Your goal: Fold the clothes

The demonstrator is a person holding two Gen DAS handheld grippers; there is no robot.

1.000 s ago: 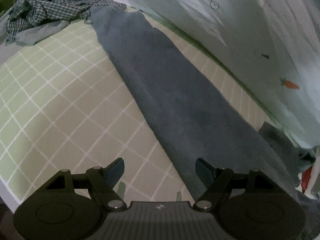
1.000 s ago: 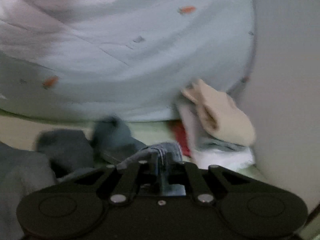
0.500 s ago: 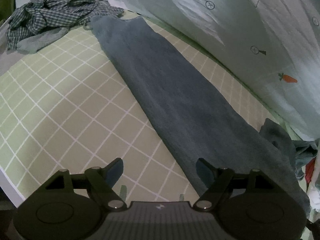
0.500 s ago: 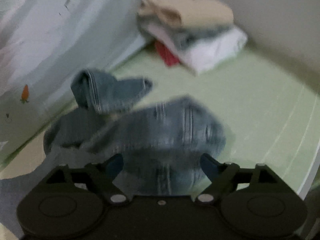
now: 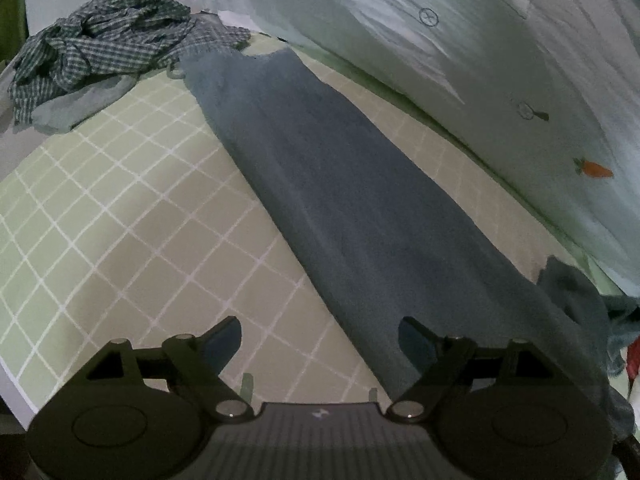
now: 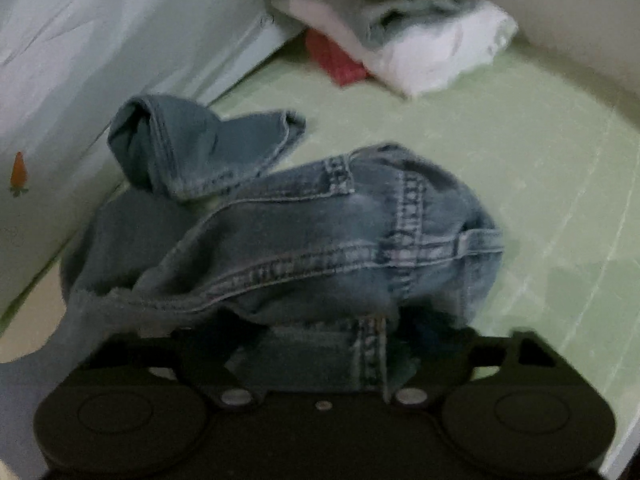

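Observation:
Blue jeans lie on the green checked bed sheet (image 5: 120, 220). One long leg (image 5: 344, 200) stretches flat from near to far in the left wrist view. My left gripper (image 5: 320, 340) is open and empty, just above the sheet at the leg's near left edge. In the right wrist view the crumpled waistband end of the jeans (image 6: 320, 240) lies bunched right in front of my right gripper (image 6: 320, 344). Its jaws are spread, the denim lies over and between them, and the fingertips are hidden.
A crumpled checked shirt (image 5: 104, 48) lies at the far left. A pale quilt with carrot print (image 5: 480, 80) runs along the right side. A stack of folded clothes (image 6: 400, 28) sits at the far end by the wall.
My right gripper has opened and let go of the jeans' waist end, which dropped onto the sheet; it then swung down toward it. My left gripper has pulled back slightly.

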